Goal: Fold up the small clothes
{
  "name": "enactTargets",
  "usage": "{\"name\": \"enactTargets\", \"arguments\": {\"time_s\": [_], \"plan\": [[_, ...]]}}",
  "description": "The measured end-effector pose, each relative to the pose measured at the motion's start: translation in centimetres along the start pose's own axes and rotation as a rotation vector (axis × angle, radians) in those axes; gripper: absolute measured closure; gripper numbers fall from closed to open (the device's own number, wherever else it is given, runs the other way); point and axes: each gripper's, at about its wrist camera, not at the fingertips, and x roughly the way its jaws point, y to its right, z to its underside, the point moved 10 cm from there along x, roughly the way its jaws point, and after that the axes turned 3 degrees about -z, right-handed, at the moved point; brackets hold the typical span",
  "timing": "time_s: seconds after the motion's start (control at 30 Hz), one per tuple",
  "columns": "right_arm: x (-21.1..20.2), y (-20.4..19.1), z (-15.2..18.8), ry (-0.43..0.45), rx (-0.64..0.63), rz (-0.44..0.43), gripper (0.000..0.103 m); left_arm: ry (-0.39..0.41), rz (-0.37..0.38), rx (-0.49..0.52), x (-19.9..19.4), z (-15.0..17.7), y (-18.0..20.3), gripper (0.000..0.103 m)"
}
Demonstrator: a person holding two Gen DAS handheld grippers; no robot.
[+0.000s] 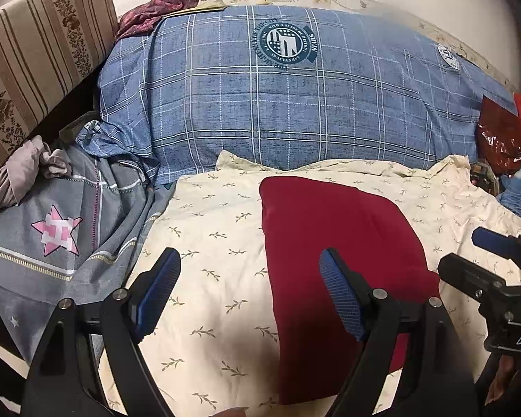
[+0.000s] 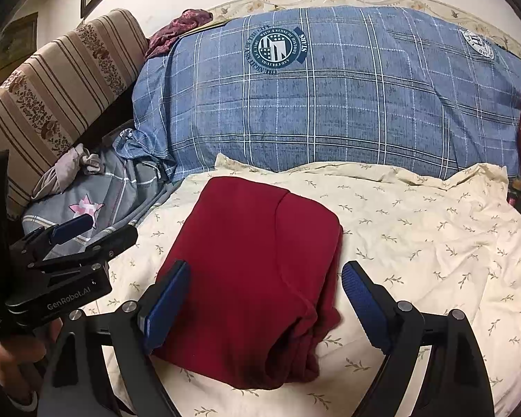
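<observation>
A dark red garment (image 1: 337, 274) lies folded into a rough rectangle on the cream leaf-print sheet (image 1: 208, 229); it also shows in the right wrist view (image 2: 257, 271). My left gripper (image 1: 250, 281) is open and empty, above the sheet, its right finger over the garment's left edge. My right gripper (image 2: 265, 292) is open and empty, its jaws straddling the garment's near half from above. The right gripper shows at the right edge of the left view (image 1: 486, 253), and the left gripper shows at the left of the right view (image 2: 97, 232).
A big blue plaid quilt (image 1: 295, 97) rises behind the sheet. A grey cover with a pink star (image 1: 57, 231) and crumpled cloth (image 1: 24, 170) lie left. A striped cushion (image 1: 31, 55) stands far left. A red bag (image 1: 500, 135) sits right.
</observation>
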Motion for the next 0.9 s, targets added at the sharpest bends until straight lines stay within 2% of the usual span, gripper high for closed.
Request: {"name": "enactTargets", "arguments": {"time_s": [0.9], "plan": [[1.6, -0.1, 0.9, -0.044, 0.001, 0.0, 0.013, -0.042, 0.015, -0.01, 1.5, 0.9, -0.1, 0.021]]}}
